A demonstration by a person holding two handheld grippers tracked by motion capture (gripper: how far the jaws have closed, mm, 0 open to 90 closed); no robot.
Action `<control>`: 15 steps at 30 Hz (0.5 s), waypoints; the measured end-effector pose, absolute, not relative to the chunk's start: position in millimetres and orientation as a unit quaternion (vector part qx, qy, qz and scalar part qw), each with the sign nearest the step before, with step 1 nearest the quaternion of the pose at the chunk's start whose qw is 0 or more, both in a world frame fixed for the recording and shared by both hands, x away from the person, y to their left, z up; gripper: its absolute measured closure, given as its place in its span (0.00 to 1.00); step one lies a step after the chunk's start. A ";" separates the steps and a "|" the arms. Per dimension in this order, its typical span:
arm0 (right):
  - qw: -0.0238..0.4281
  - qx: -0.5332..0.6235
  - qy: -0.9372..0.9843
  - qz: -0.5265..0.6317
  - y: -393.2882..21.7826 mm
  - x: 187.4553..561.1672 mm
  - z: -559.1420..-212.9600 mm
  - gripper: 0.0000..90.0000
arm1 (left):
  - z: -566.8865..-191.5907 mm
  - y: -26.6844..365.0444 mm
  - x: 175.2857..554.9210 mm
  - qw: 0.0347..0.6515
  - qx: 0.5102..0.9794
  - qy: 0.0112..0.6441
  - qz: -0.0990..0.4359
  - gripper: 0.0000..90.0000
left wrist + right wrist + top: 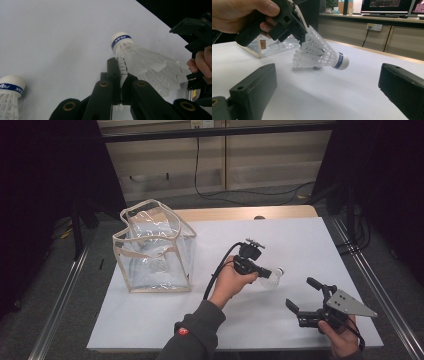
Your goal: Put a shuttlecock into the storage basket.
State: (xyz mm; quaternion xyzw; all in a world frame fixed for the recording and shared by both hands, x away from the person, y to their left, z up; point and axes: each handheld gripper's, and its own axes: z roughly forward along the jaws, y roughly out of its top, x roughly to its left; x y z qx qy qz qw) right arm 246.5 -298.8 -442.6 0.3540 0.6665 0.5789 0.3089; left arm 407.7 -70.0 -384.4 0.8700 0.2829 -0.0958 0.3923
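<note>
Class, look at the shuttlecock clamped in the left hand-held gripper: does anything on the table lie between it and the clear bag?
Nothing visible does. The shuttlecock is pinched by its skirt in the left hand-held gripper, and bare white table lies between it and the clear bag.

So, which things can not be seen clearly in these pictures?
- Second shuttlecock, left gripper view: cut off by the left and bottom edges.
- Held shuttlecock, left gripper view: the left gripper covers part of its skirt.
- Clear bag, high view: the small thing inside is too small to name.
</note>
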 end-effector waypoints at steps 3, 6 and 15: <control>0.308 0.352 0.667 0.580 -297.4 246.5 -442.1 0.02 | -381.3 -66.9 408.0 0.394 0.869 0.283 -0.098 1.00; 0.309 0.351 0.670 0.577 -297.1 246.9 -442.8 0.02 | -378.3 -63.6 408.3 0.394 0.869 0.283 -0.097 1.00; 0.306 0.351 0.670 0.578 -296.3 246.9 -443.0 0.02 | -366.9 -51.9 411.8 0.393 0.868 0.289 -0.095 1.00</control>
